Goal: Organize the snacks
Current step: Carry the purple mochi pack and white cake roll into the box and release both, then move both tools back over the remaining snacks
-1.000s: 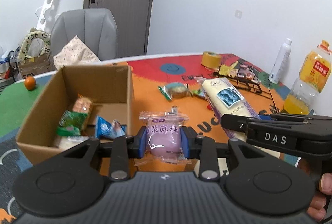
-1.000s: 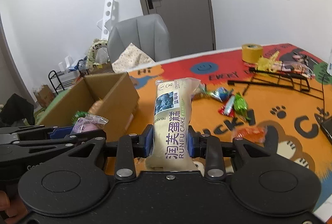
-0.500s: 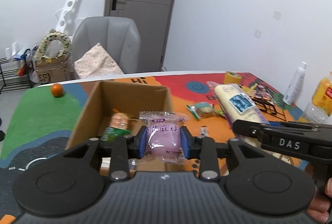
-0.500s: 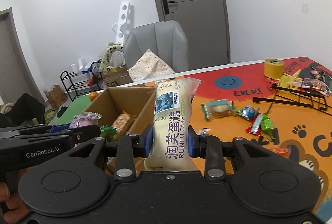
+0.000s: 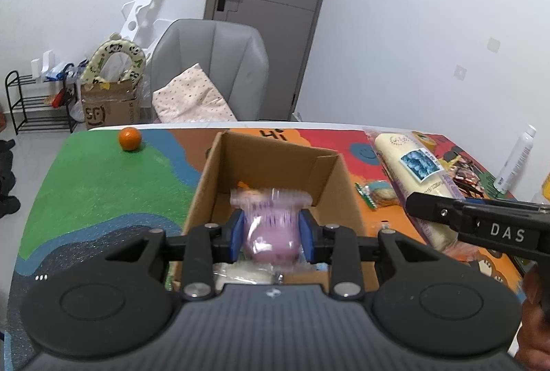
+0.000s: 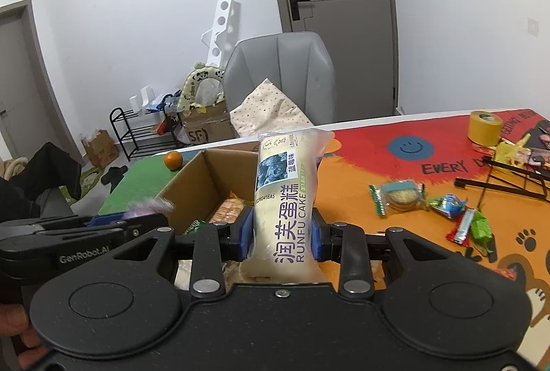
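Note:
My left gripper (image 5: 271, 235) is shut on a purple mochi packet (image 5: 271, 226), held above the open cardboard box (image 5: 275, 154). My right gripper (image 6: 280, 237) is shut on a long cream Runfu cake packet (image 6: 285, 192), upright, just over the box's right wall (image 6: 192, 178). In the left wrist view the cake packet (image 5: 412, 171) shows at the right, clamped in the right gripper's black body (image 5: 481, 226). The left gripper's body (image 6: 79, 237) shows at the left of the right wrist view. Snack packets (image 6: 228, 209) lie inside the box.
An orange (image 5: 130, 138) sits on the green part of the mat. Loose snacks (image 6: 443, 206), a black wire rack (image 6: 502, 178) and a tape roll (image 6: 484, 127) lie on the table to the right. A grey chair (image 5: 209, 68) stands behind, a white bottle (image 5: 514, 161) at far right.
Both grippers have carried their packets leftward, from beside the box to over it. The box now fills the middle of the left wrist view.

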A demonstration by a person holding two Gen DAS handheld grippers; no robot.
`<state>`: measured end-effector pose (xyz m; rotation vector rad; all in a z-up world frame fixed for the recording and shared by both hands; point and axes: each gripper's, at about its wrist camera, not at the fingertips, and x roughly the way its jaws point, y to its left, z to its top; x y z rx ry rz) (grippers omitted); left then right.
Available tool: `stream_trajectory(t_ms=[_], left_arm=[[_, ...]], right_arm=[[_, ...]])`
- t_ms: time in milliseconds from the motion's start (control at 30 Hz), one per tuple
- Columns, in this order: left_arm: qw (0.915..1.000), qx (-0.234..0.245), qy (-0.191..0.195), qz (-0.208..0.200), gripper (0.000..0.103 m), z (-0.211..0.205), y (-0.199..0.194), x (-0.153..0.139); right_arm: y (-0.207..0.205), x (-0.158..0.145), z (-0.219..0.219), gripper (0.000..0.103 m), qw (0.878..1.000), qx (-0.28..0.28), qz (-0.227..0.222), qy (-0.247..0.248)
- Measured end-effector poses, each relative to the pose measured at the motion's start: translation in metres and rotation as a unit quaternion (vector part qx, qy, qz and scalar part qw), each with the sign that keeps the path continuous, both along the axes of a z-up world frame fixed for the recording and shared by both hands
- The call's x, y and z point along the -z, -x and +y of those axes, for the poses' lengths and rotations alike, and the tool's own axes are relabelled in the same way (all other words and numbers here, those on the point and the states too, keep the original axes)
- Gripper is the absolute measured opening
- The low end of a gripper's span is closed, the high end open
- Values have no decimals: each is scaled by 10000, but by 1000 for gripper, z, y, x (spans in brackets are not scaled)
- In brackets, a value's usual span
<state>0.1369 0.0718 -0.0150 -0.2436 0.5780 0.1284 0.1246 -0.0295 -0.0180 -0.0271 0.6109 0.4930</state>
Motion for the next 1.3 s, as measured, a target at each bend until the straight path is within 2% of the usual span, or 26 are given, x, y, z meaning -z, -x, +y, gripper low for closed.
stream_trajectory(t_ms=[133, 267, 400, 600, 700, 900, 1100, 1300], left_arm=[[9998, -211, 27, -62, 45, 12, 1, 4], [9995, -230, 185, -75, 50, 26, 7, 5], [9994, -258, 229, -103, 66, 37, 12, 4], [9994, -211, 261, -61, 68, 44, 14, 6], [9994, -219, 262, -45, 69, 44, 15, 7], [9993, -268, 255, -5, 71, 41, 17, 8], [9999, -141, 47, -74, 84, 22, 18, 5], [9999, -67, -80, -23, 87, 6, 18, 5]], right_arm=[[-6, 4, 14, 31, 10000, -40, 42, 53], [-13, 8, 27, 31, 9999, -78, 92, 90], [-17, 10, 38, 31, 9998, -124, 100, 138], [-22, 8, 47, 33, 9997, -237, 3, -88], [-24, 5, 43, 61, 9996, -111, -166, -193], [-24, 10, 20, 63, 9994, 65, 82, -335], [-15, 12, 7, 73, 9991, 101, 135, -380], [-8, 12, -9, 81, 9990, 151, 114, -401]])
